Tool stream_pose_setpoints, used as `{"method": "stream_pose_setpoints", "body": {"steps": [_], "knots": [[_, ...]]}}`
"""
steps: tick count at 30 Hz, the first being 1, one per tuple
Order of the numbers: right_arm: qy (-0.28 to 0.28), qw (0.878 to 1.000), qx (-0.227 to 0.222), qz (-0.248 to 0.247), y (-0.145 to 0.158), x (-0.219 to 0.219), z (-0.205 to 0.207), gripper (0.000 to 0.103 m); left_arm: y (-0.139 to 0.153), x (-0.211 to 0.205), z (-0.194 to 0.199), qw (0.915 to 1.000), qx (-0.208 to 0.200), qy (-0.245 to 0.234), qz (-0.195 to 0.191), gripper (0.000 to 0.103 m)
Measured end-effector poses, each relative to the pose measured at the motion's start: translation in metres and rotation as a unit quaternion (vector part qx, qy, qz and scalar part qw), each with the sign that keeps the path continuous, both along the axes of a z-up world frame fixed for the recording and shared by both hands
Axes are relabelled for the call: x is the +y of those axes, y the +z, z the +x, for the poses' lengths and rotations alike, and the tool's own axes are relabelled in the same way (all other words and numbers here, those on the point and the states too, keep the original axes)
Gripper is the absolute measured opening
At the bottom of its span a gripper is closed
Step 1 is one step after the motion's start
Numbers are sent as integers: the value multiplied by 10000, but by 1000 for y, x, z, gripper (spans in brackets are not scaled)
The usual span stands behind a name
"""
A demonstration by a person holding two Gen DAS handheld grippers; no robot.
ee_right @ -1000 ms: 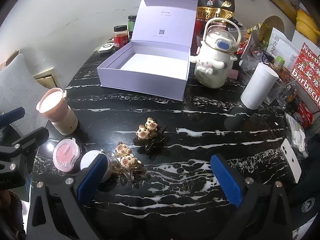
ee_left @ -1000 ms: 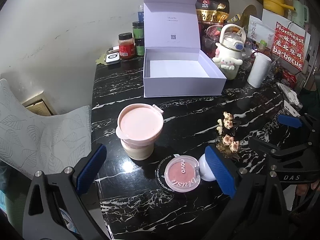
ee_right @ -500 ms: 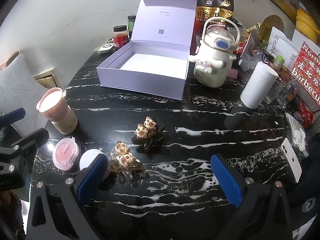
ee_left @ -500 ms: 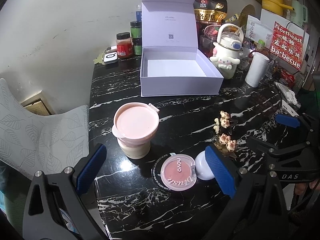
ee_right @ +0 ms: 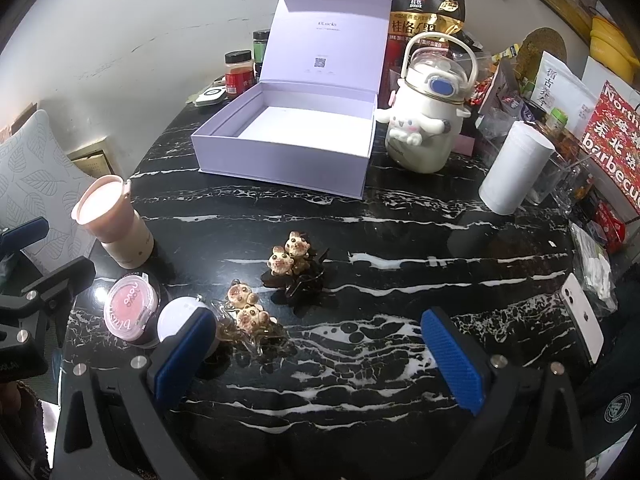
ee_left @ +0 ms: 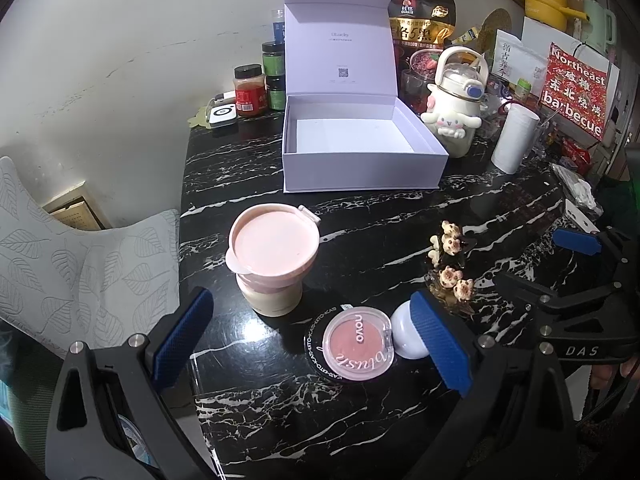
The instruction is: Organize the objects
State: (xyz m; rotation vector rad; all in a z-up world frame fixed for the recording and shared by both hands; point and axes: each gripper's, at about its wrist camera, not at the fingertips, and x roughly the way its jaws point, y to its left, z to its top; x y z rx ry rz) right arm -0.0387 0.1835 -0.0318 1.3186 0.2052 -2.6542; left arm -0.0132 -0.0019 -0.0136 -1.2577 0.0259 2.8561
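Note:
An empty lilac gift box (ee_left: 362, 170) (ee_right: 288, 152) stands with its lid up at the back of the black marble table (ee_left: 360, 420) (ee_right: 400, 240). Nearer lie a pink-lidded cup (ee_left: 272, 258) (ee_right: 114, 222), a round pink blush compact (ee_left: 356, 343) (ee_right: 130, 308), a small white round case (ee_left: 404, 334) (ee_right: 176, 316) and two bear hair clips (ee_left: 450, 240) (ee_right: 296, 262) (ee_right: 250, 312). My left gripper (ee_left: 312, 340) hangs open above the table's near edge, the compact between its fingers' lines. My right gripper (ee_right: 316, 354) is open too, just short of the clips.
A white cartoon kettle bottle (ee_right: 426, 120) and a paper roll (ee_right: 516, 168) stand right of the box, with snack bags, jars (ee_left: 249, 90) and a red barbecue sign (ee_left: 576, 92) behind. A white phone (ee_right: 580, 322) lies at the right edge. A leaf-print cushion (ee_left: 76, 260) sits left.
The left gripper has drawn back slightly from the table, so the cup, compact and box sit a little farther off. The right gripper has barely moved.

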Motion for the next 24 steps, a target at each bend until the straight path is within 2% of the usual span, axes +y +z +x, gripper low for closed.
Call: {"method": "stream_pose_setpoints", "body": {"steps": [24], "knots": [[-51,10000,36,-19,1,7,5,103,3,2,5,10000,24,23,-19,99]]}}
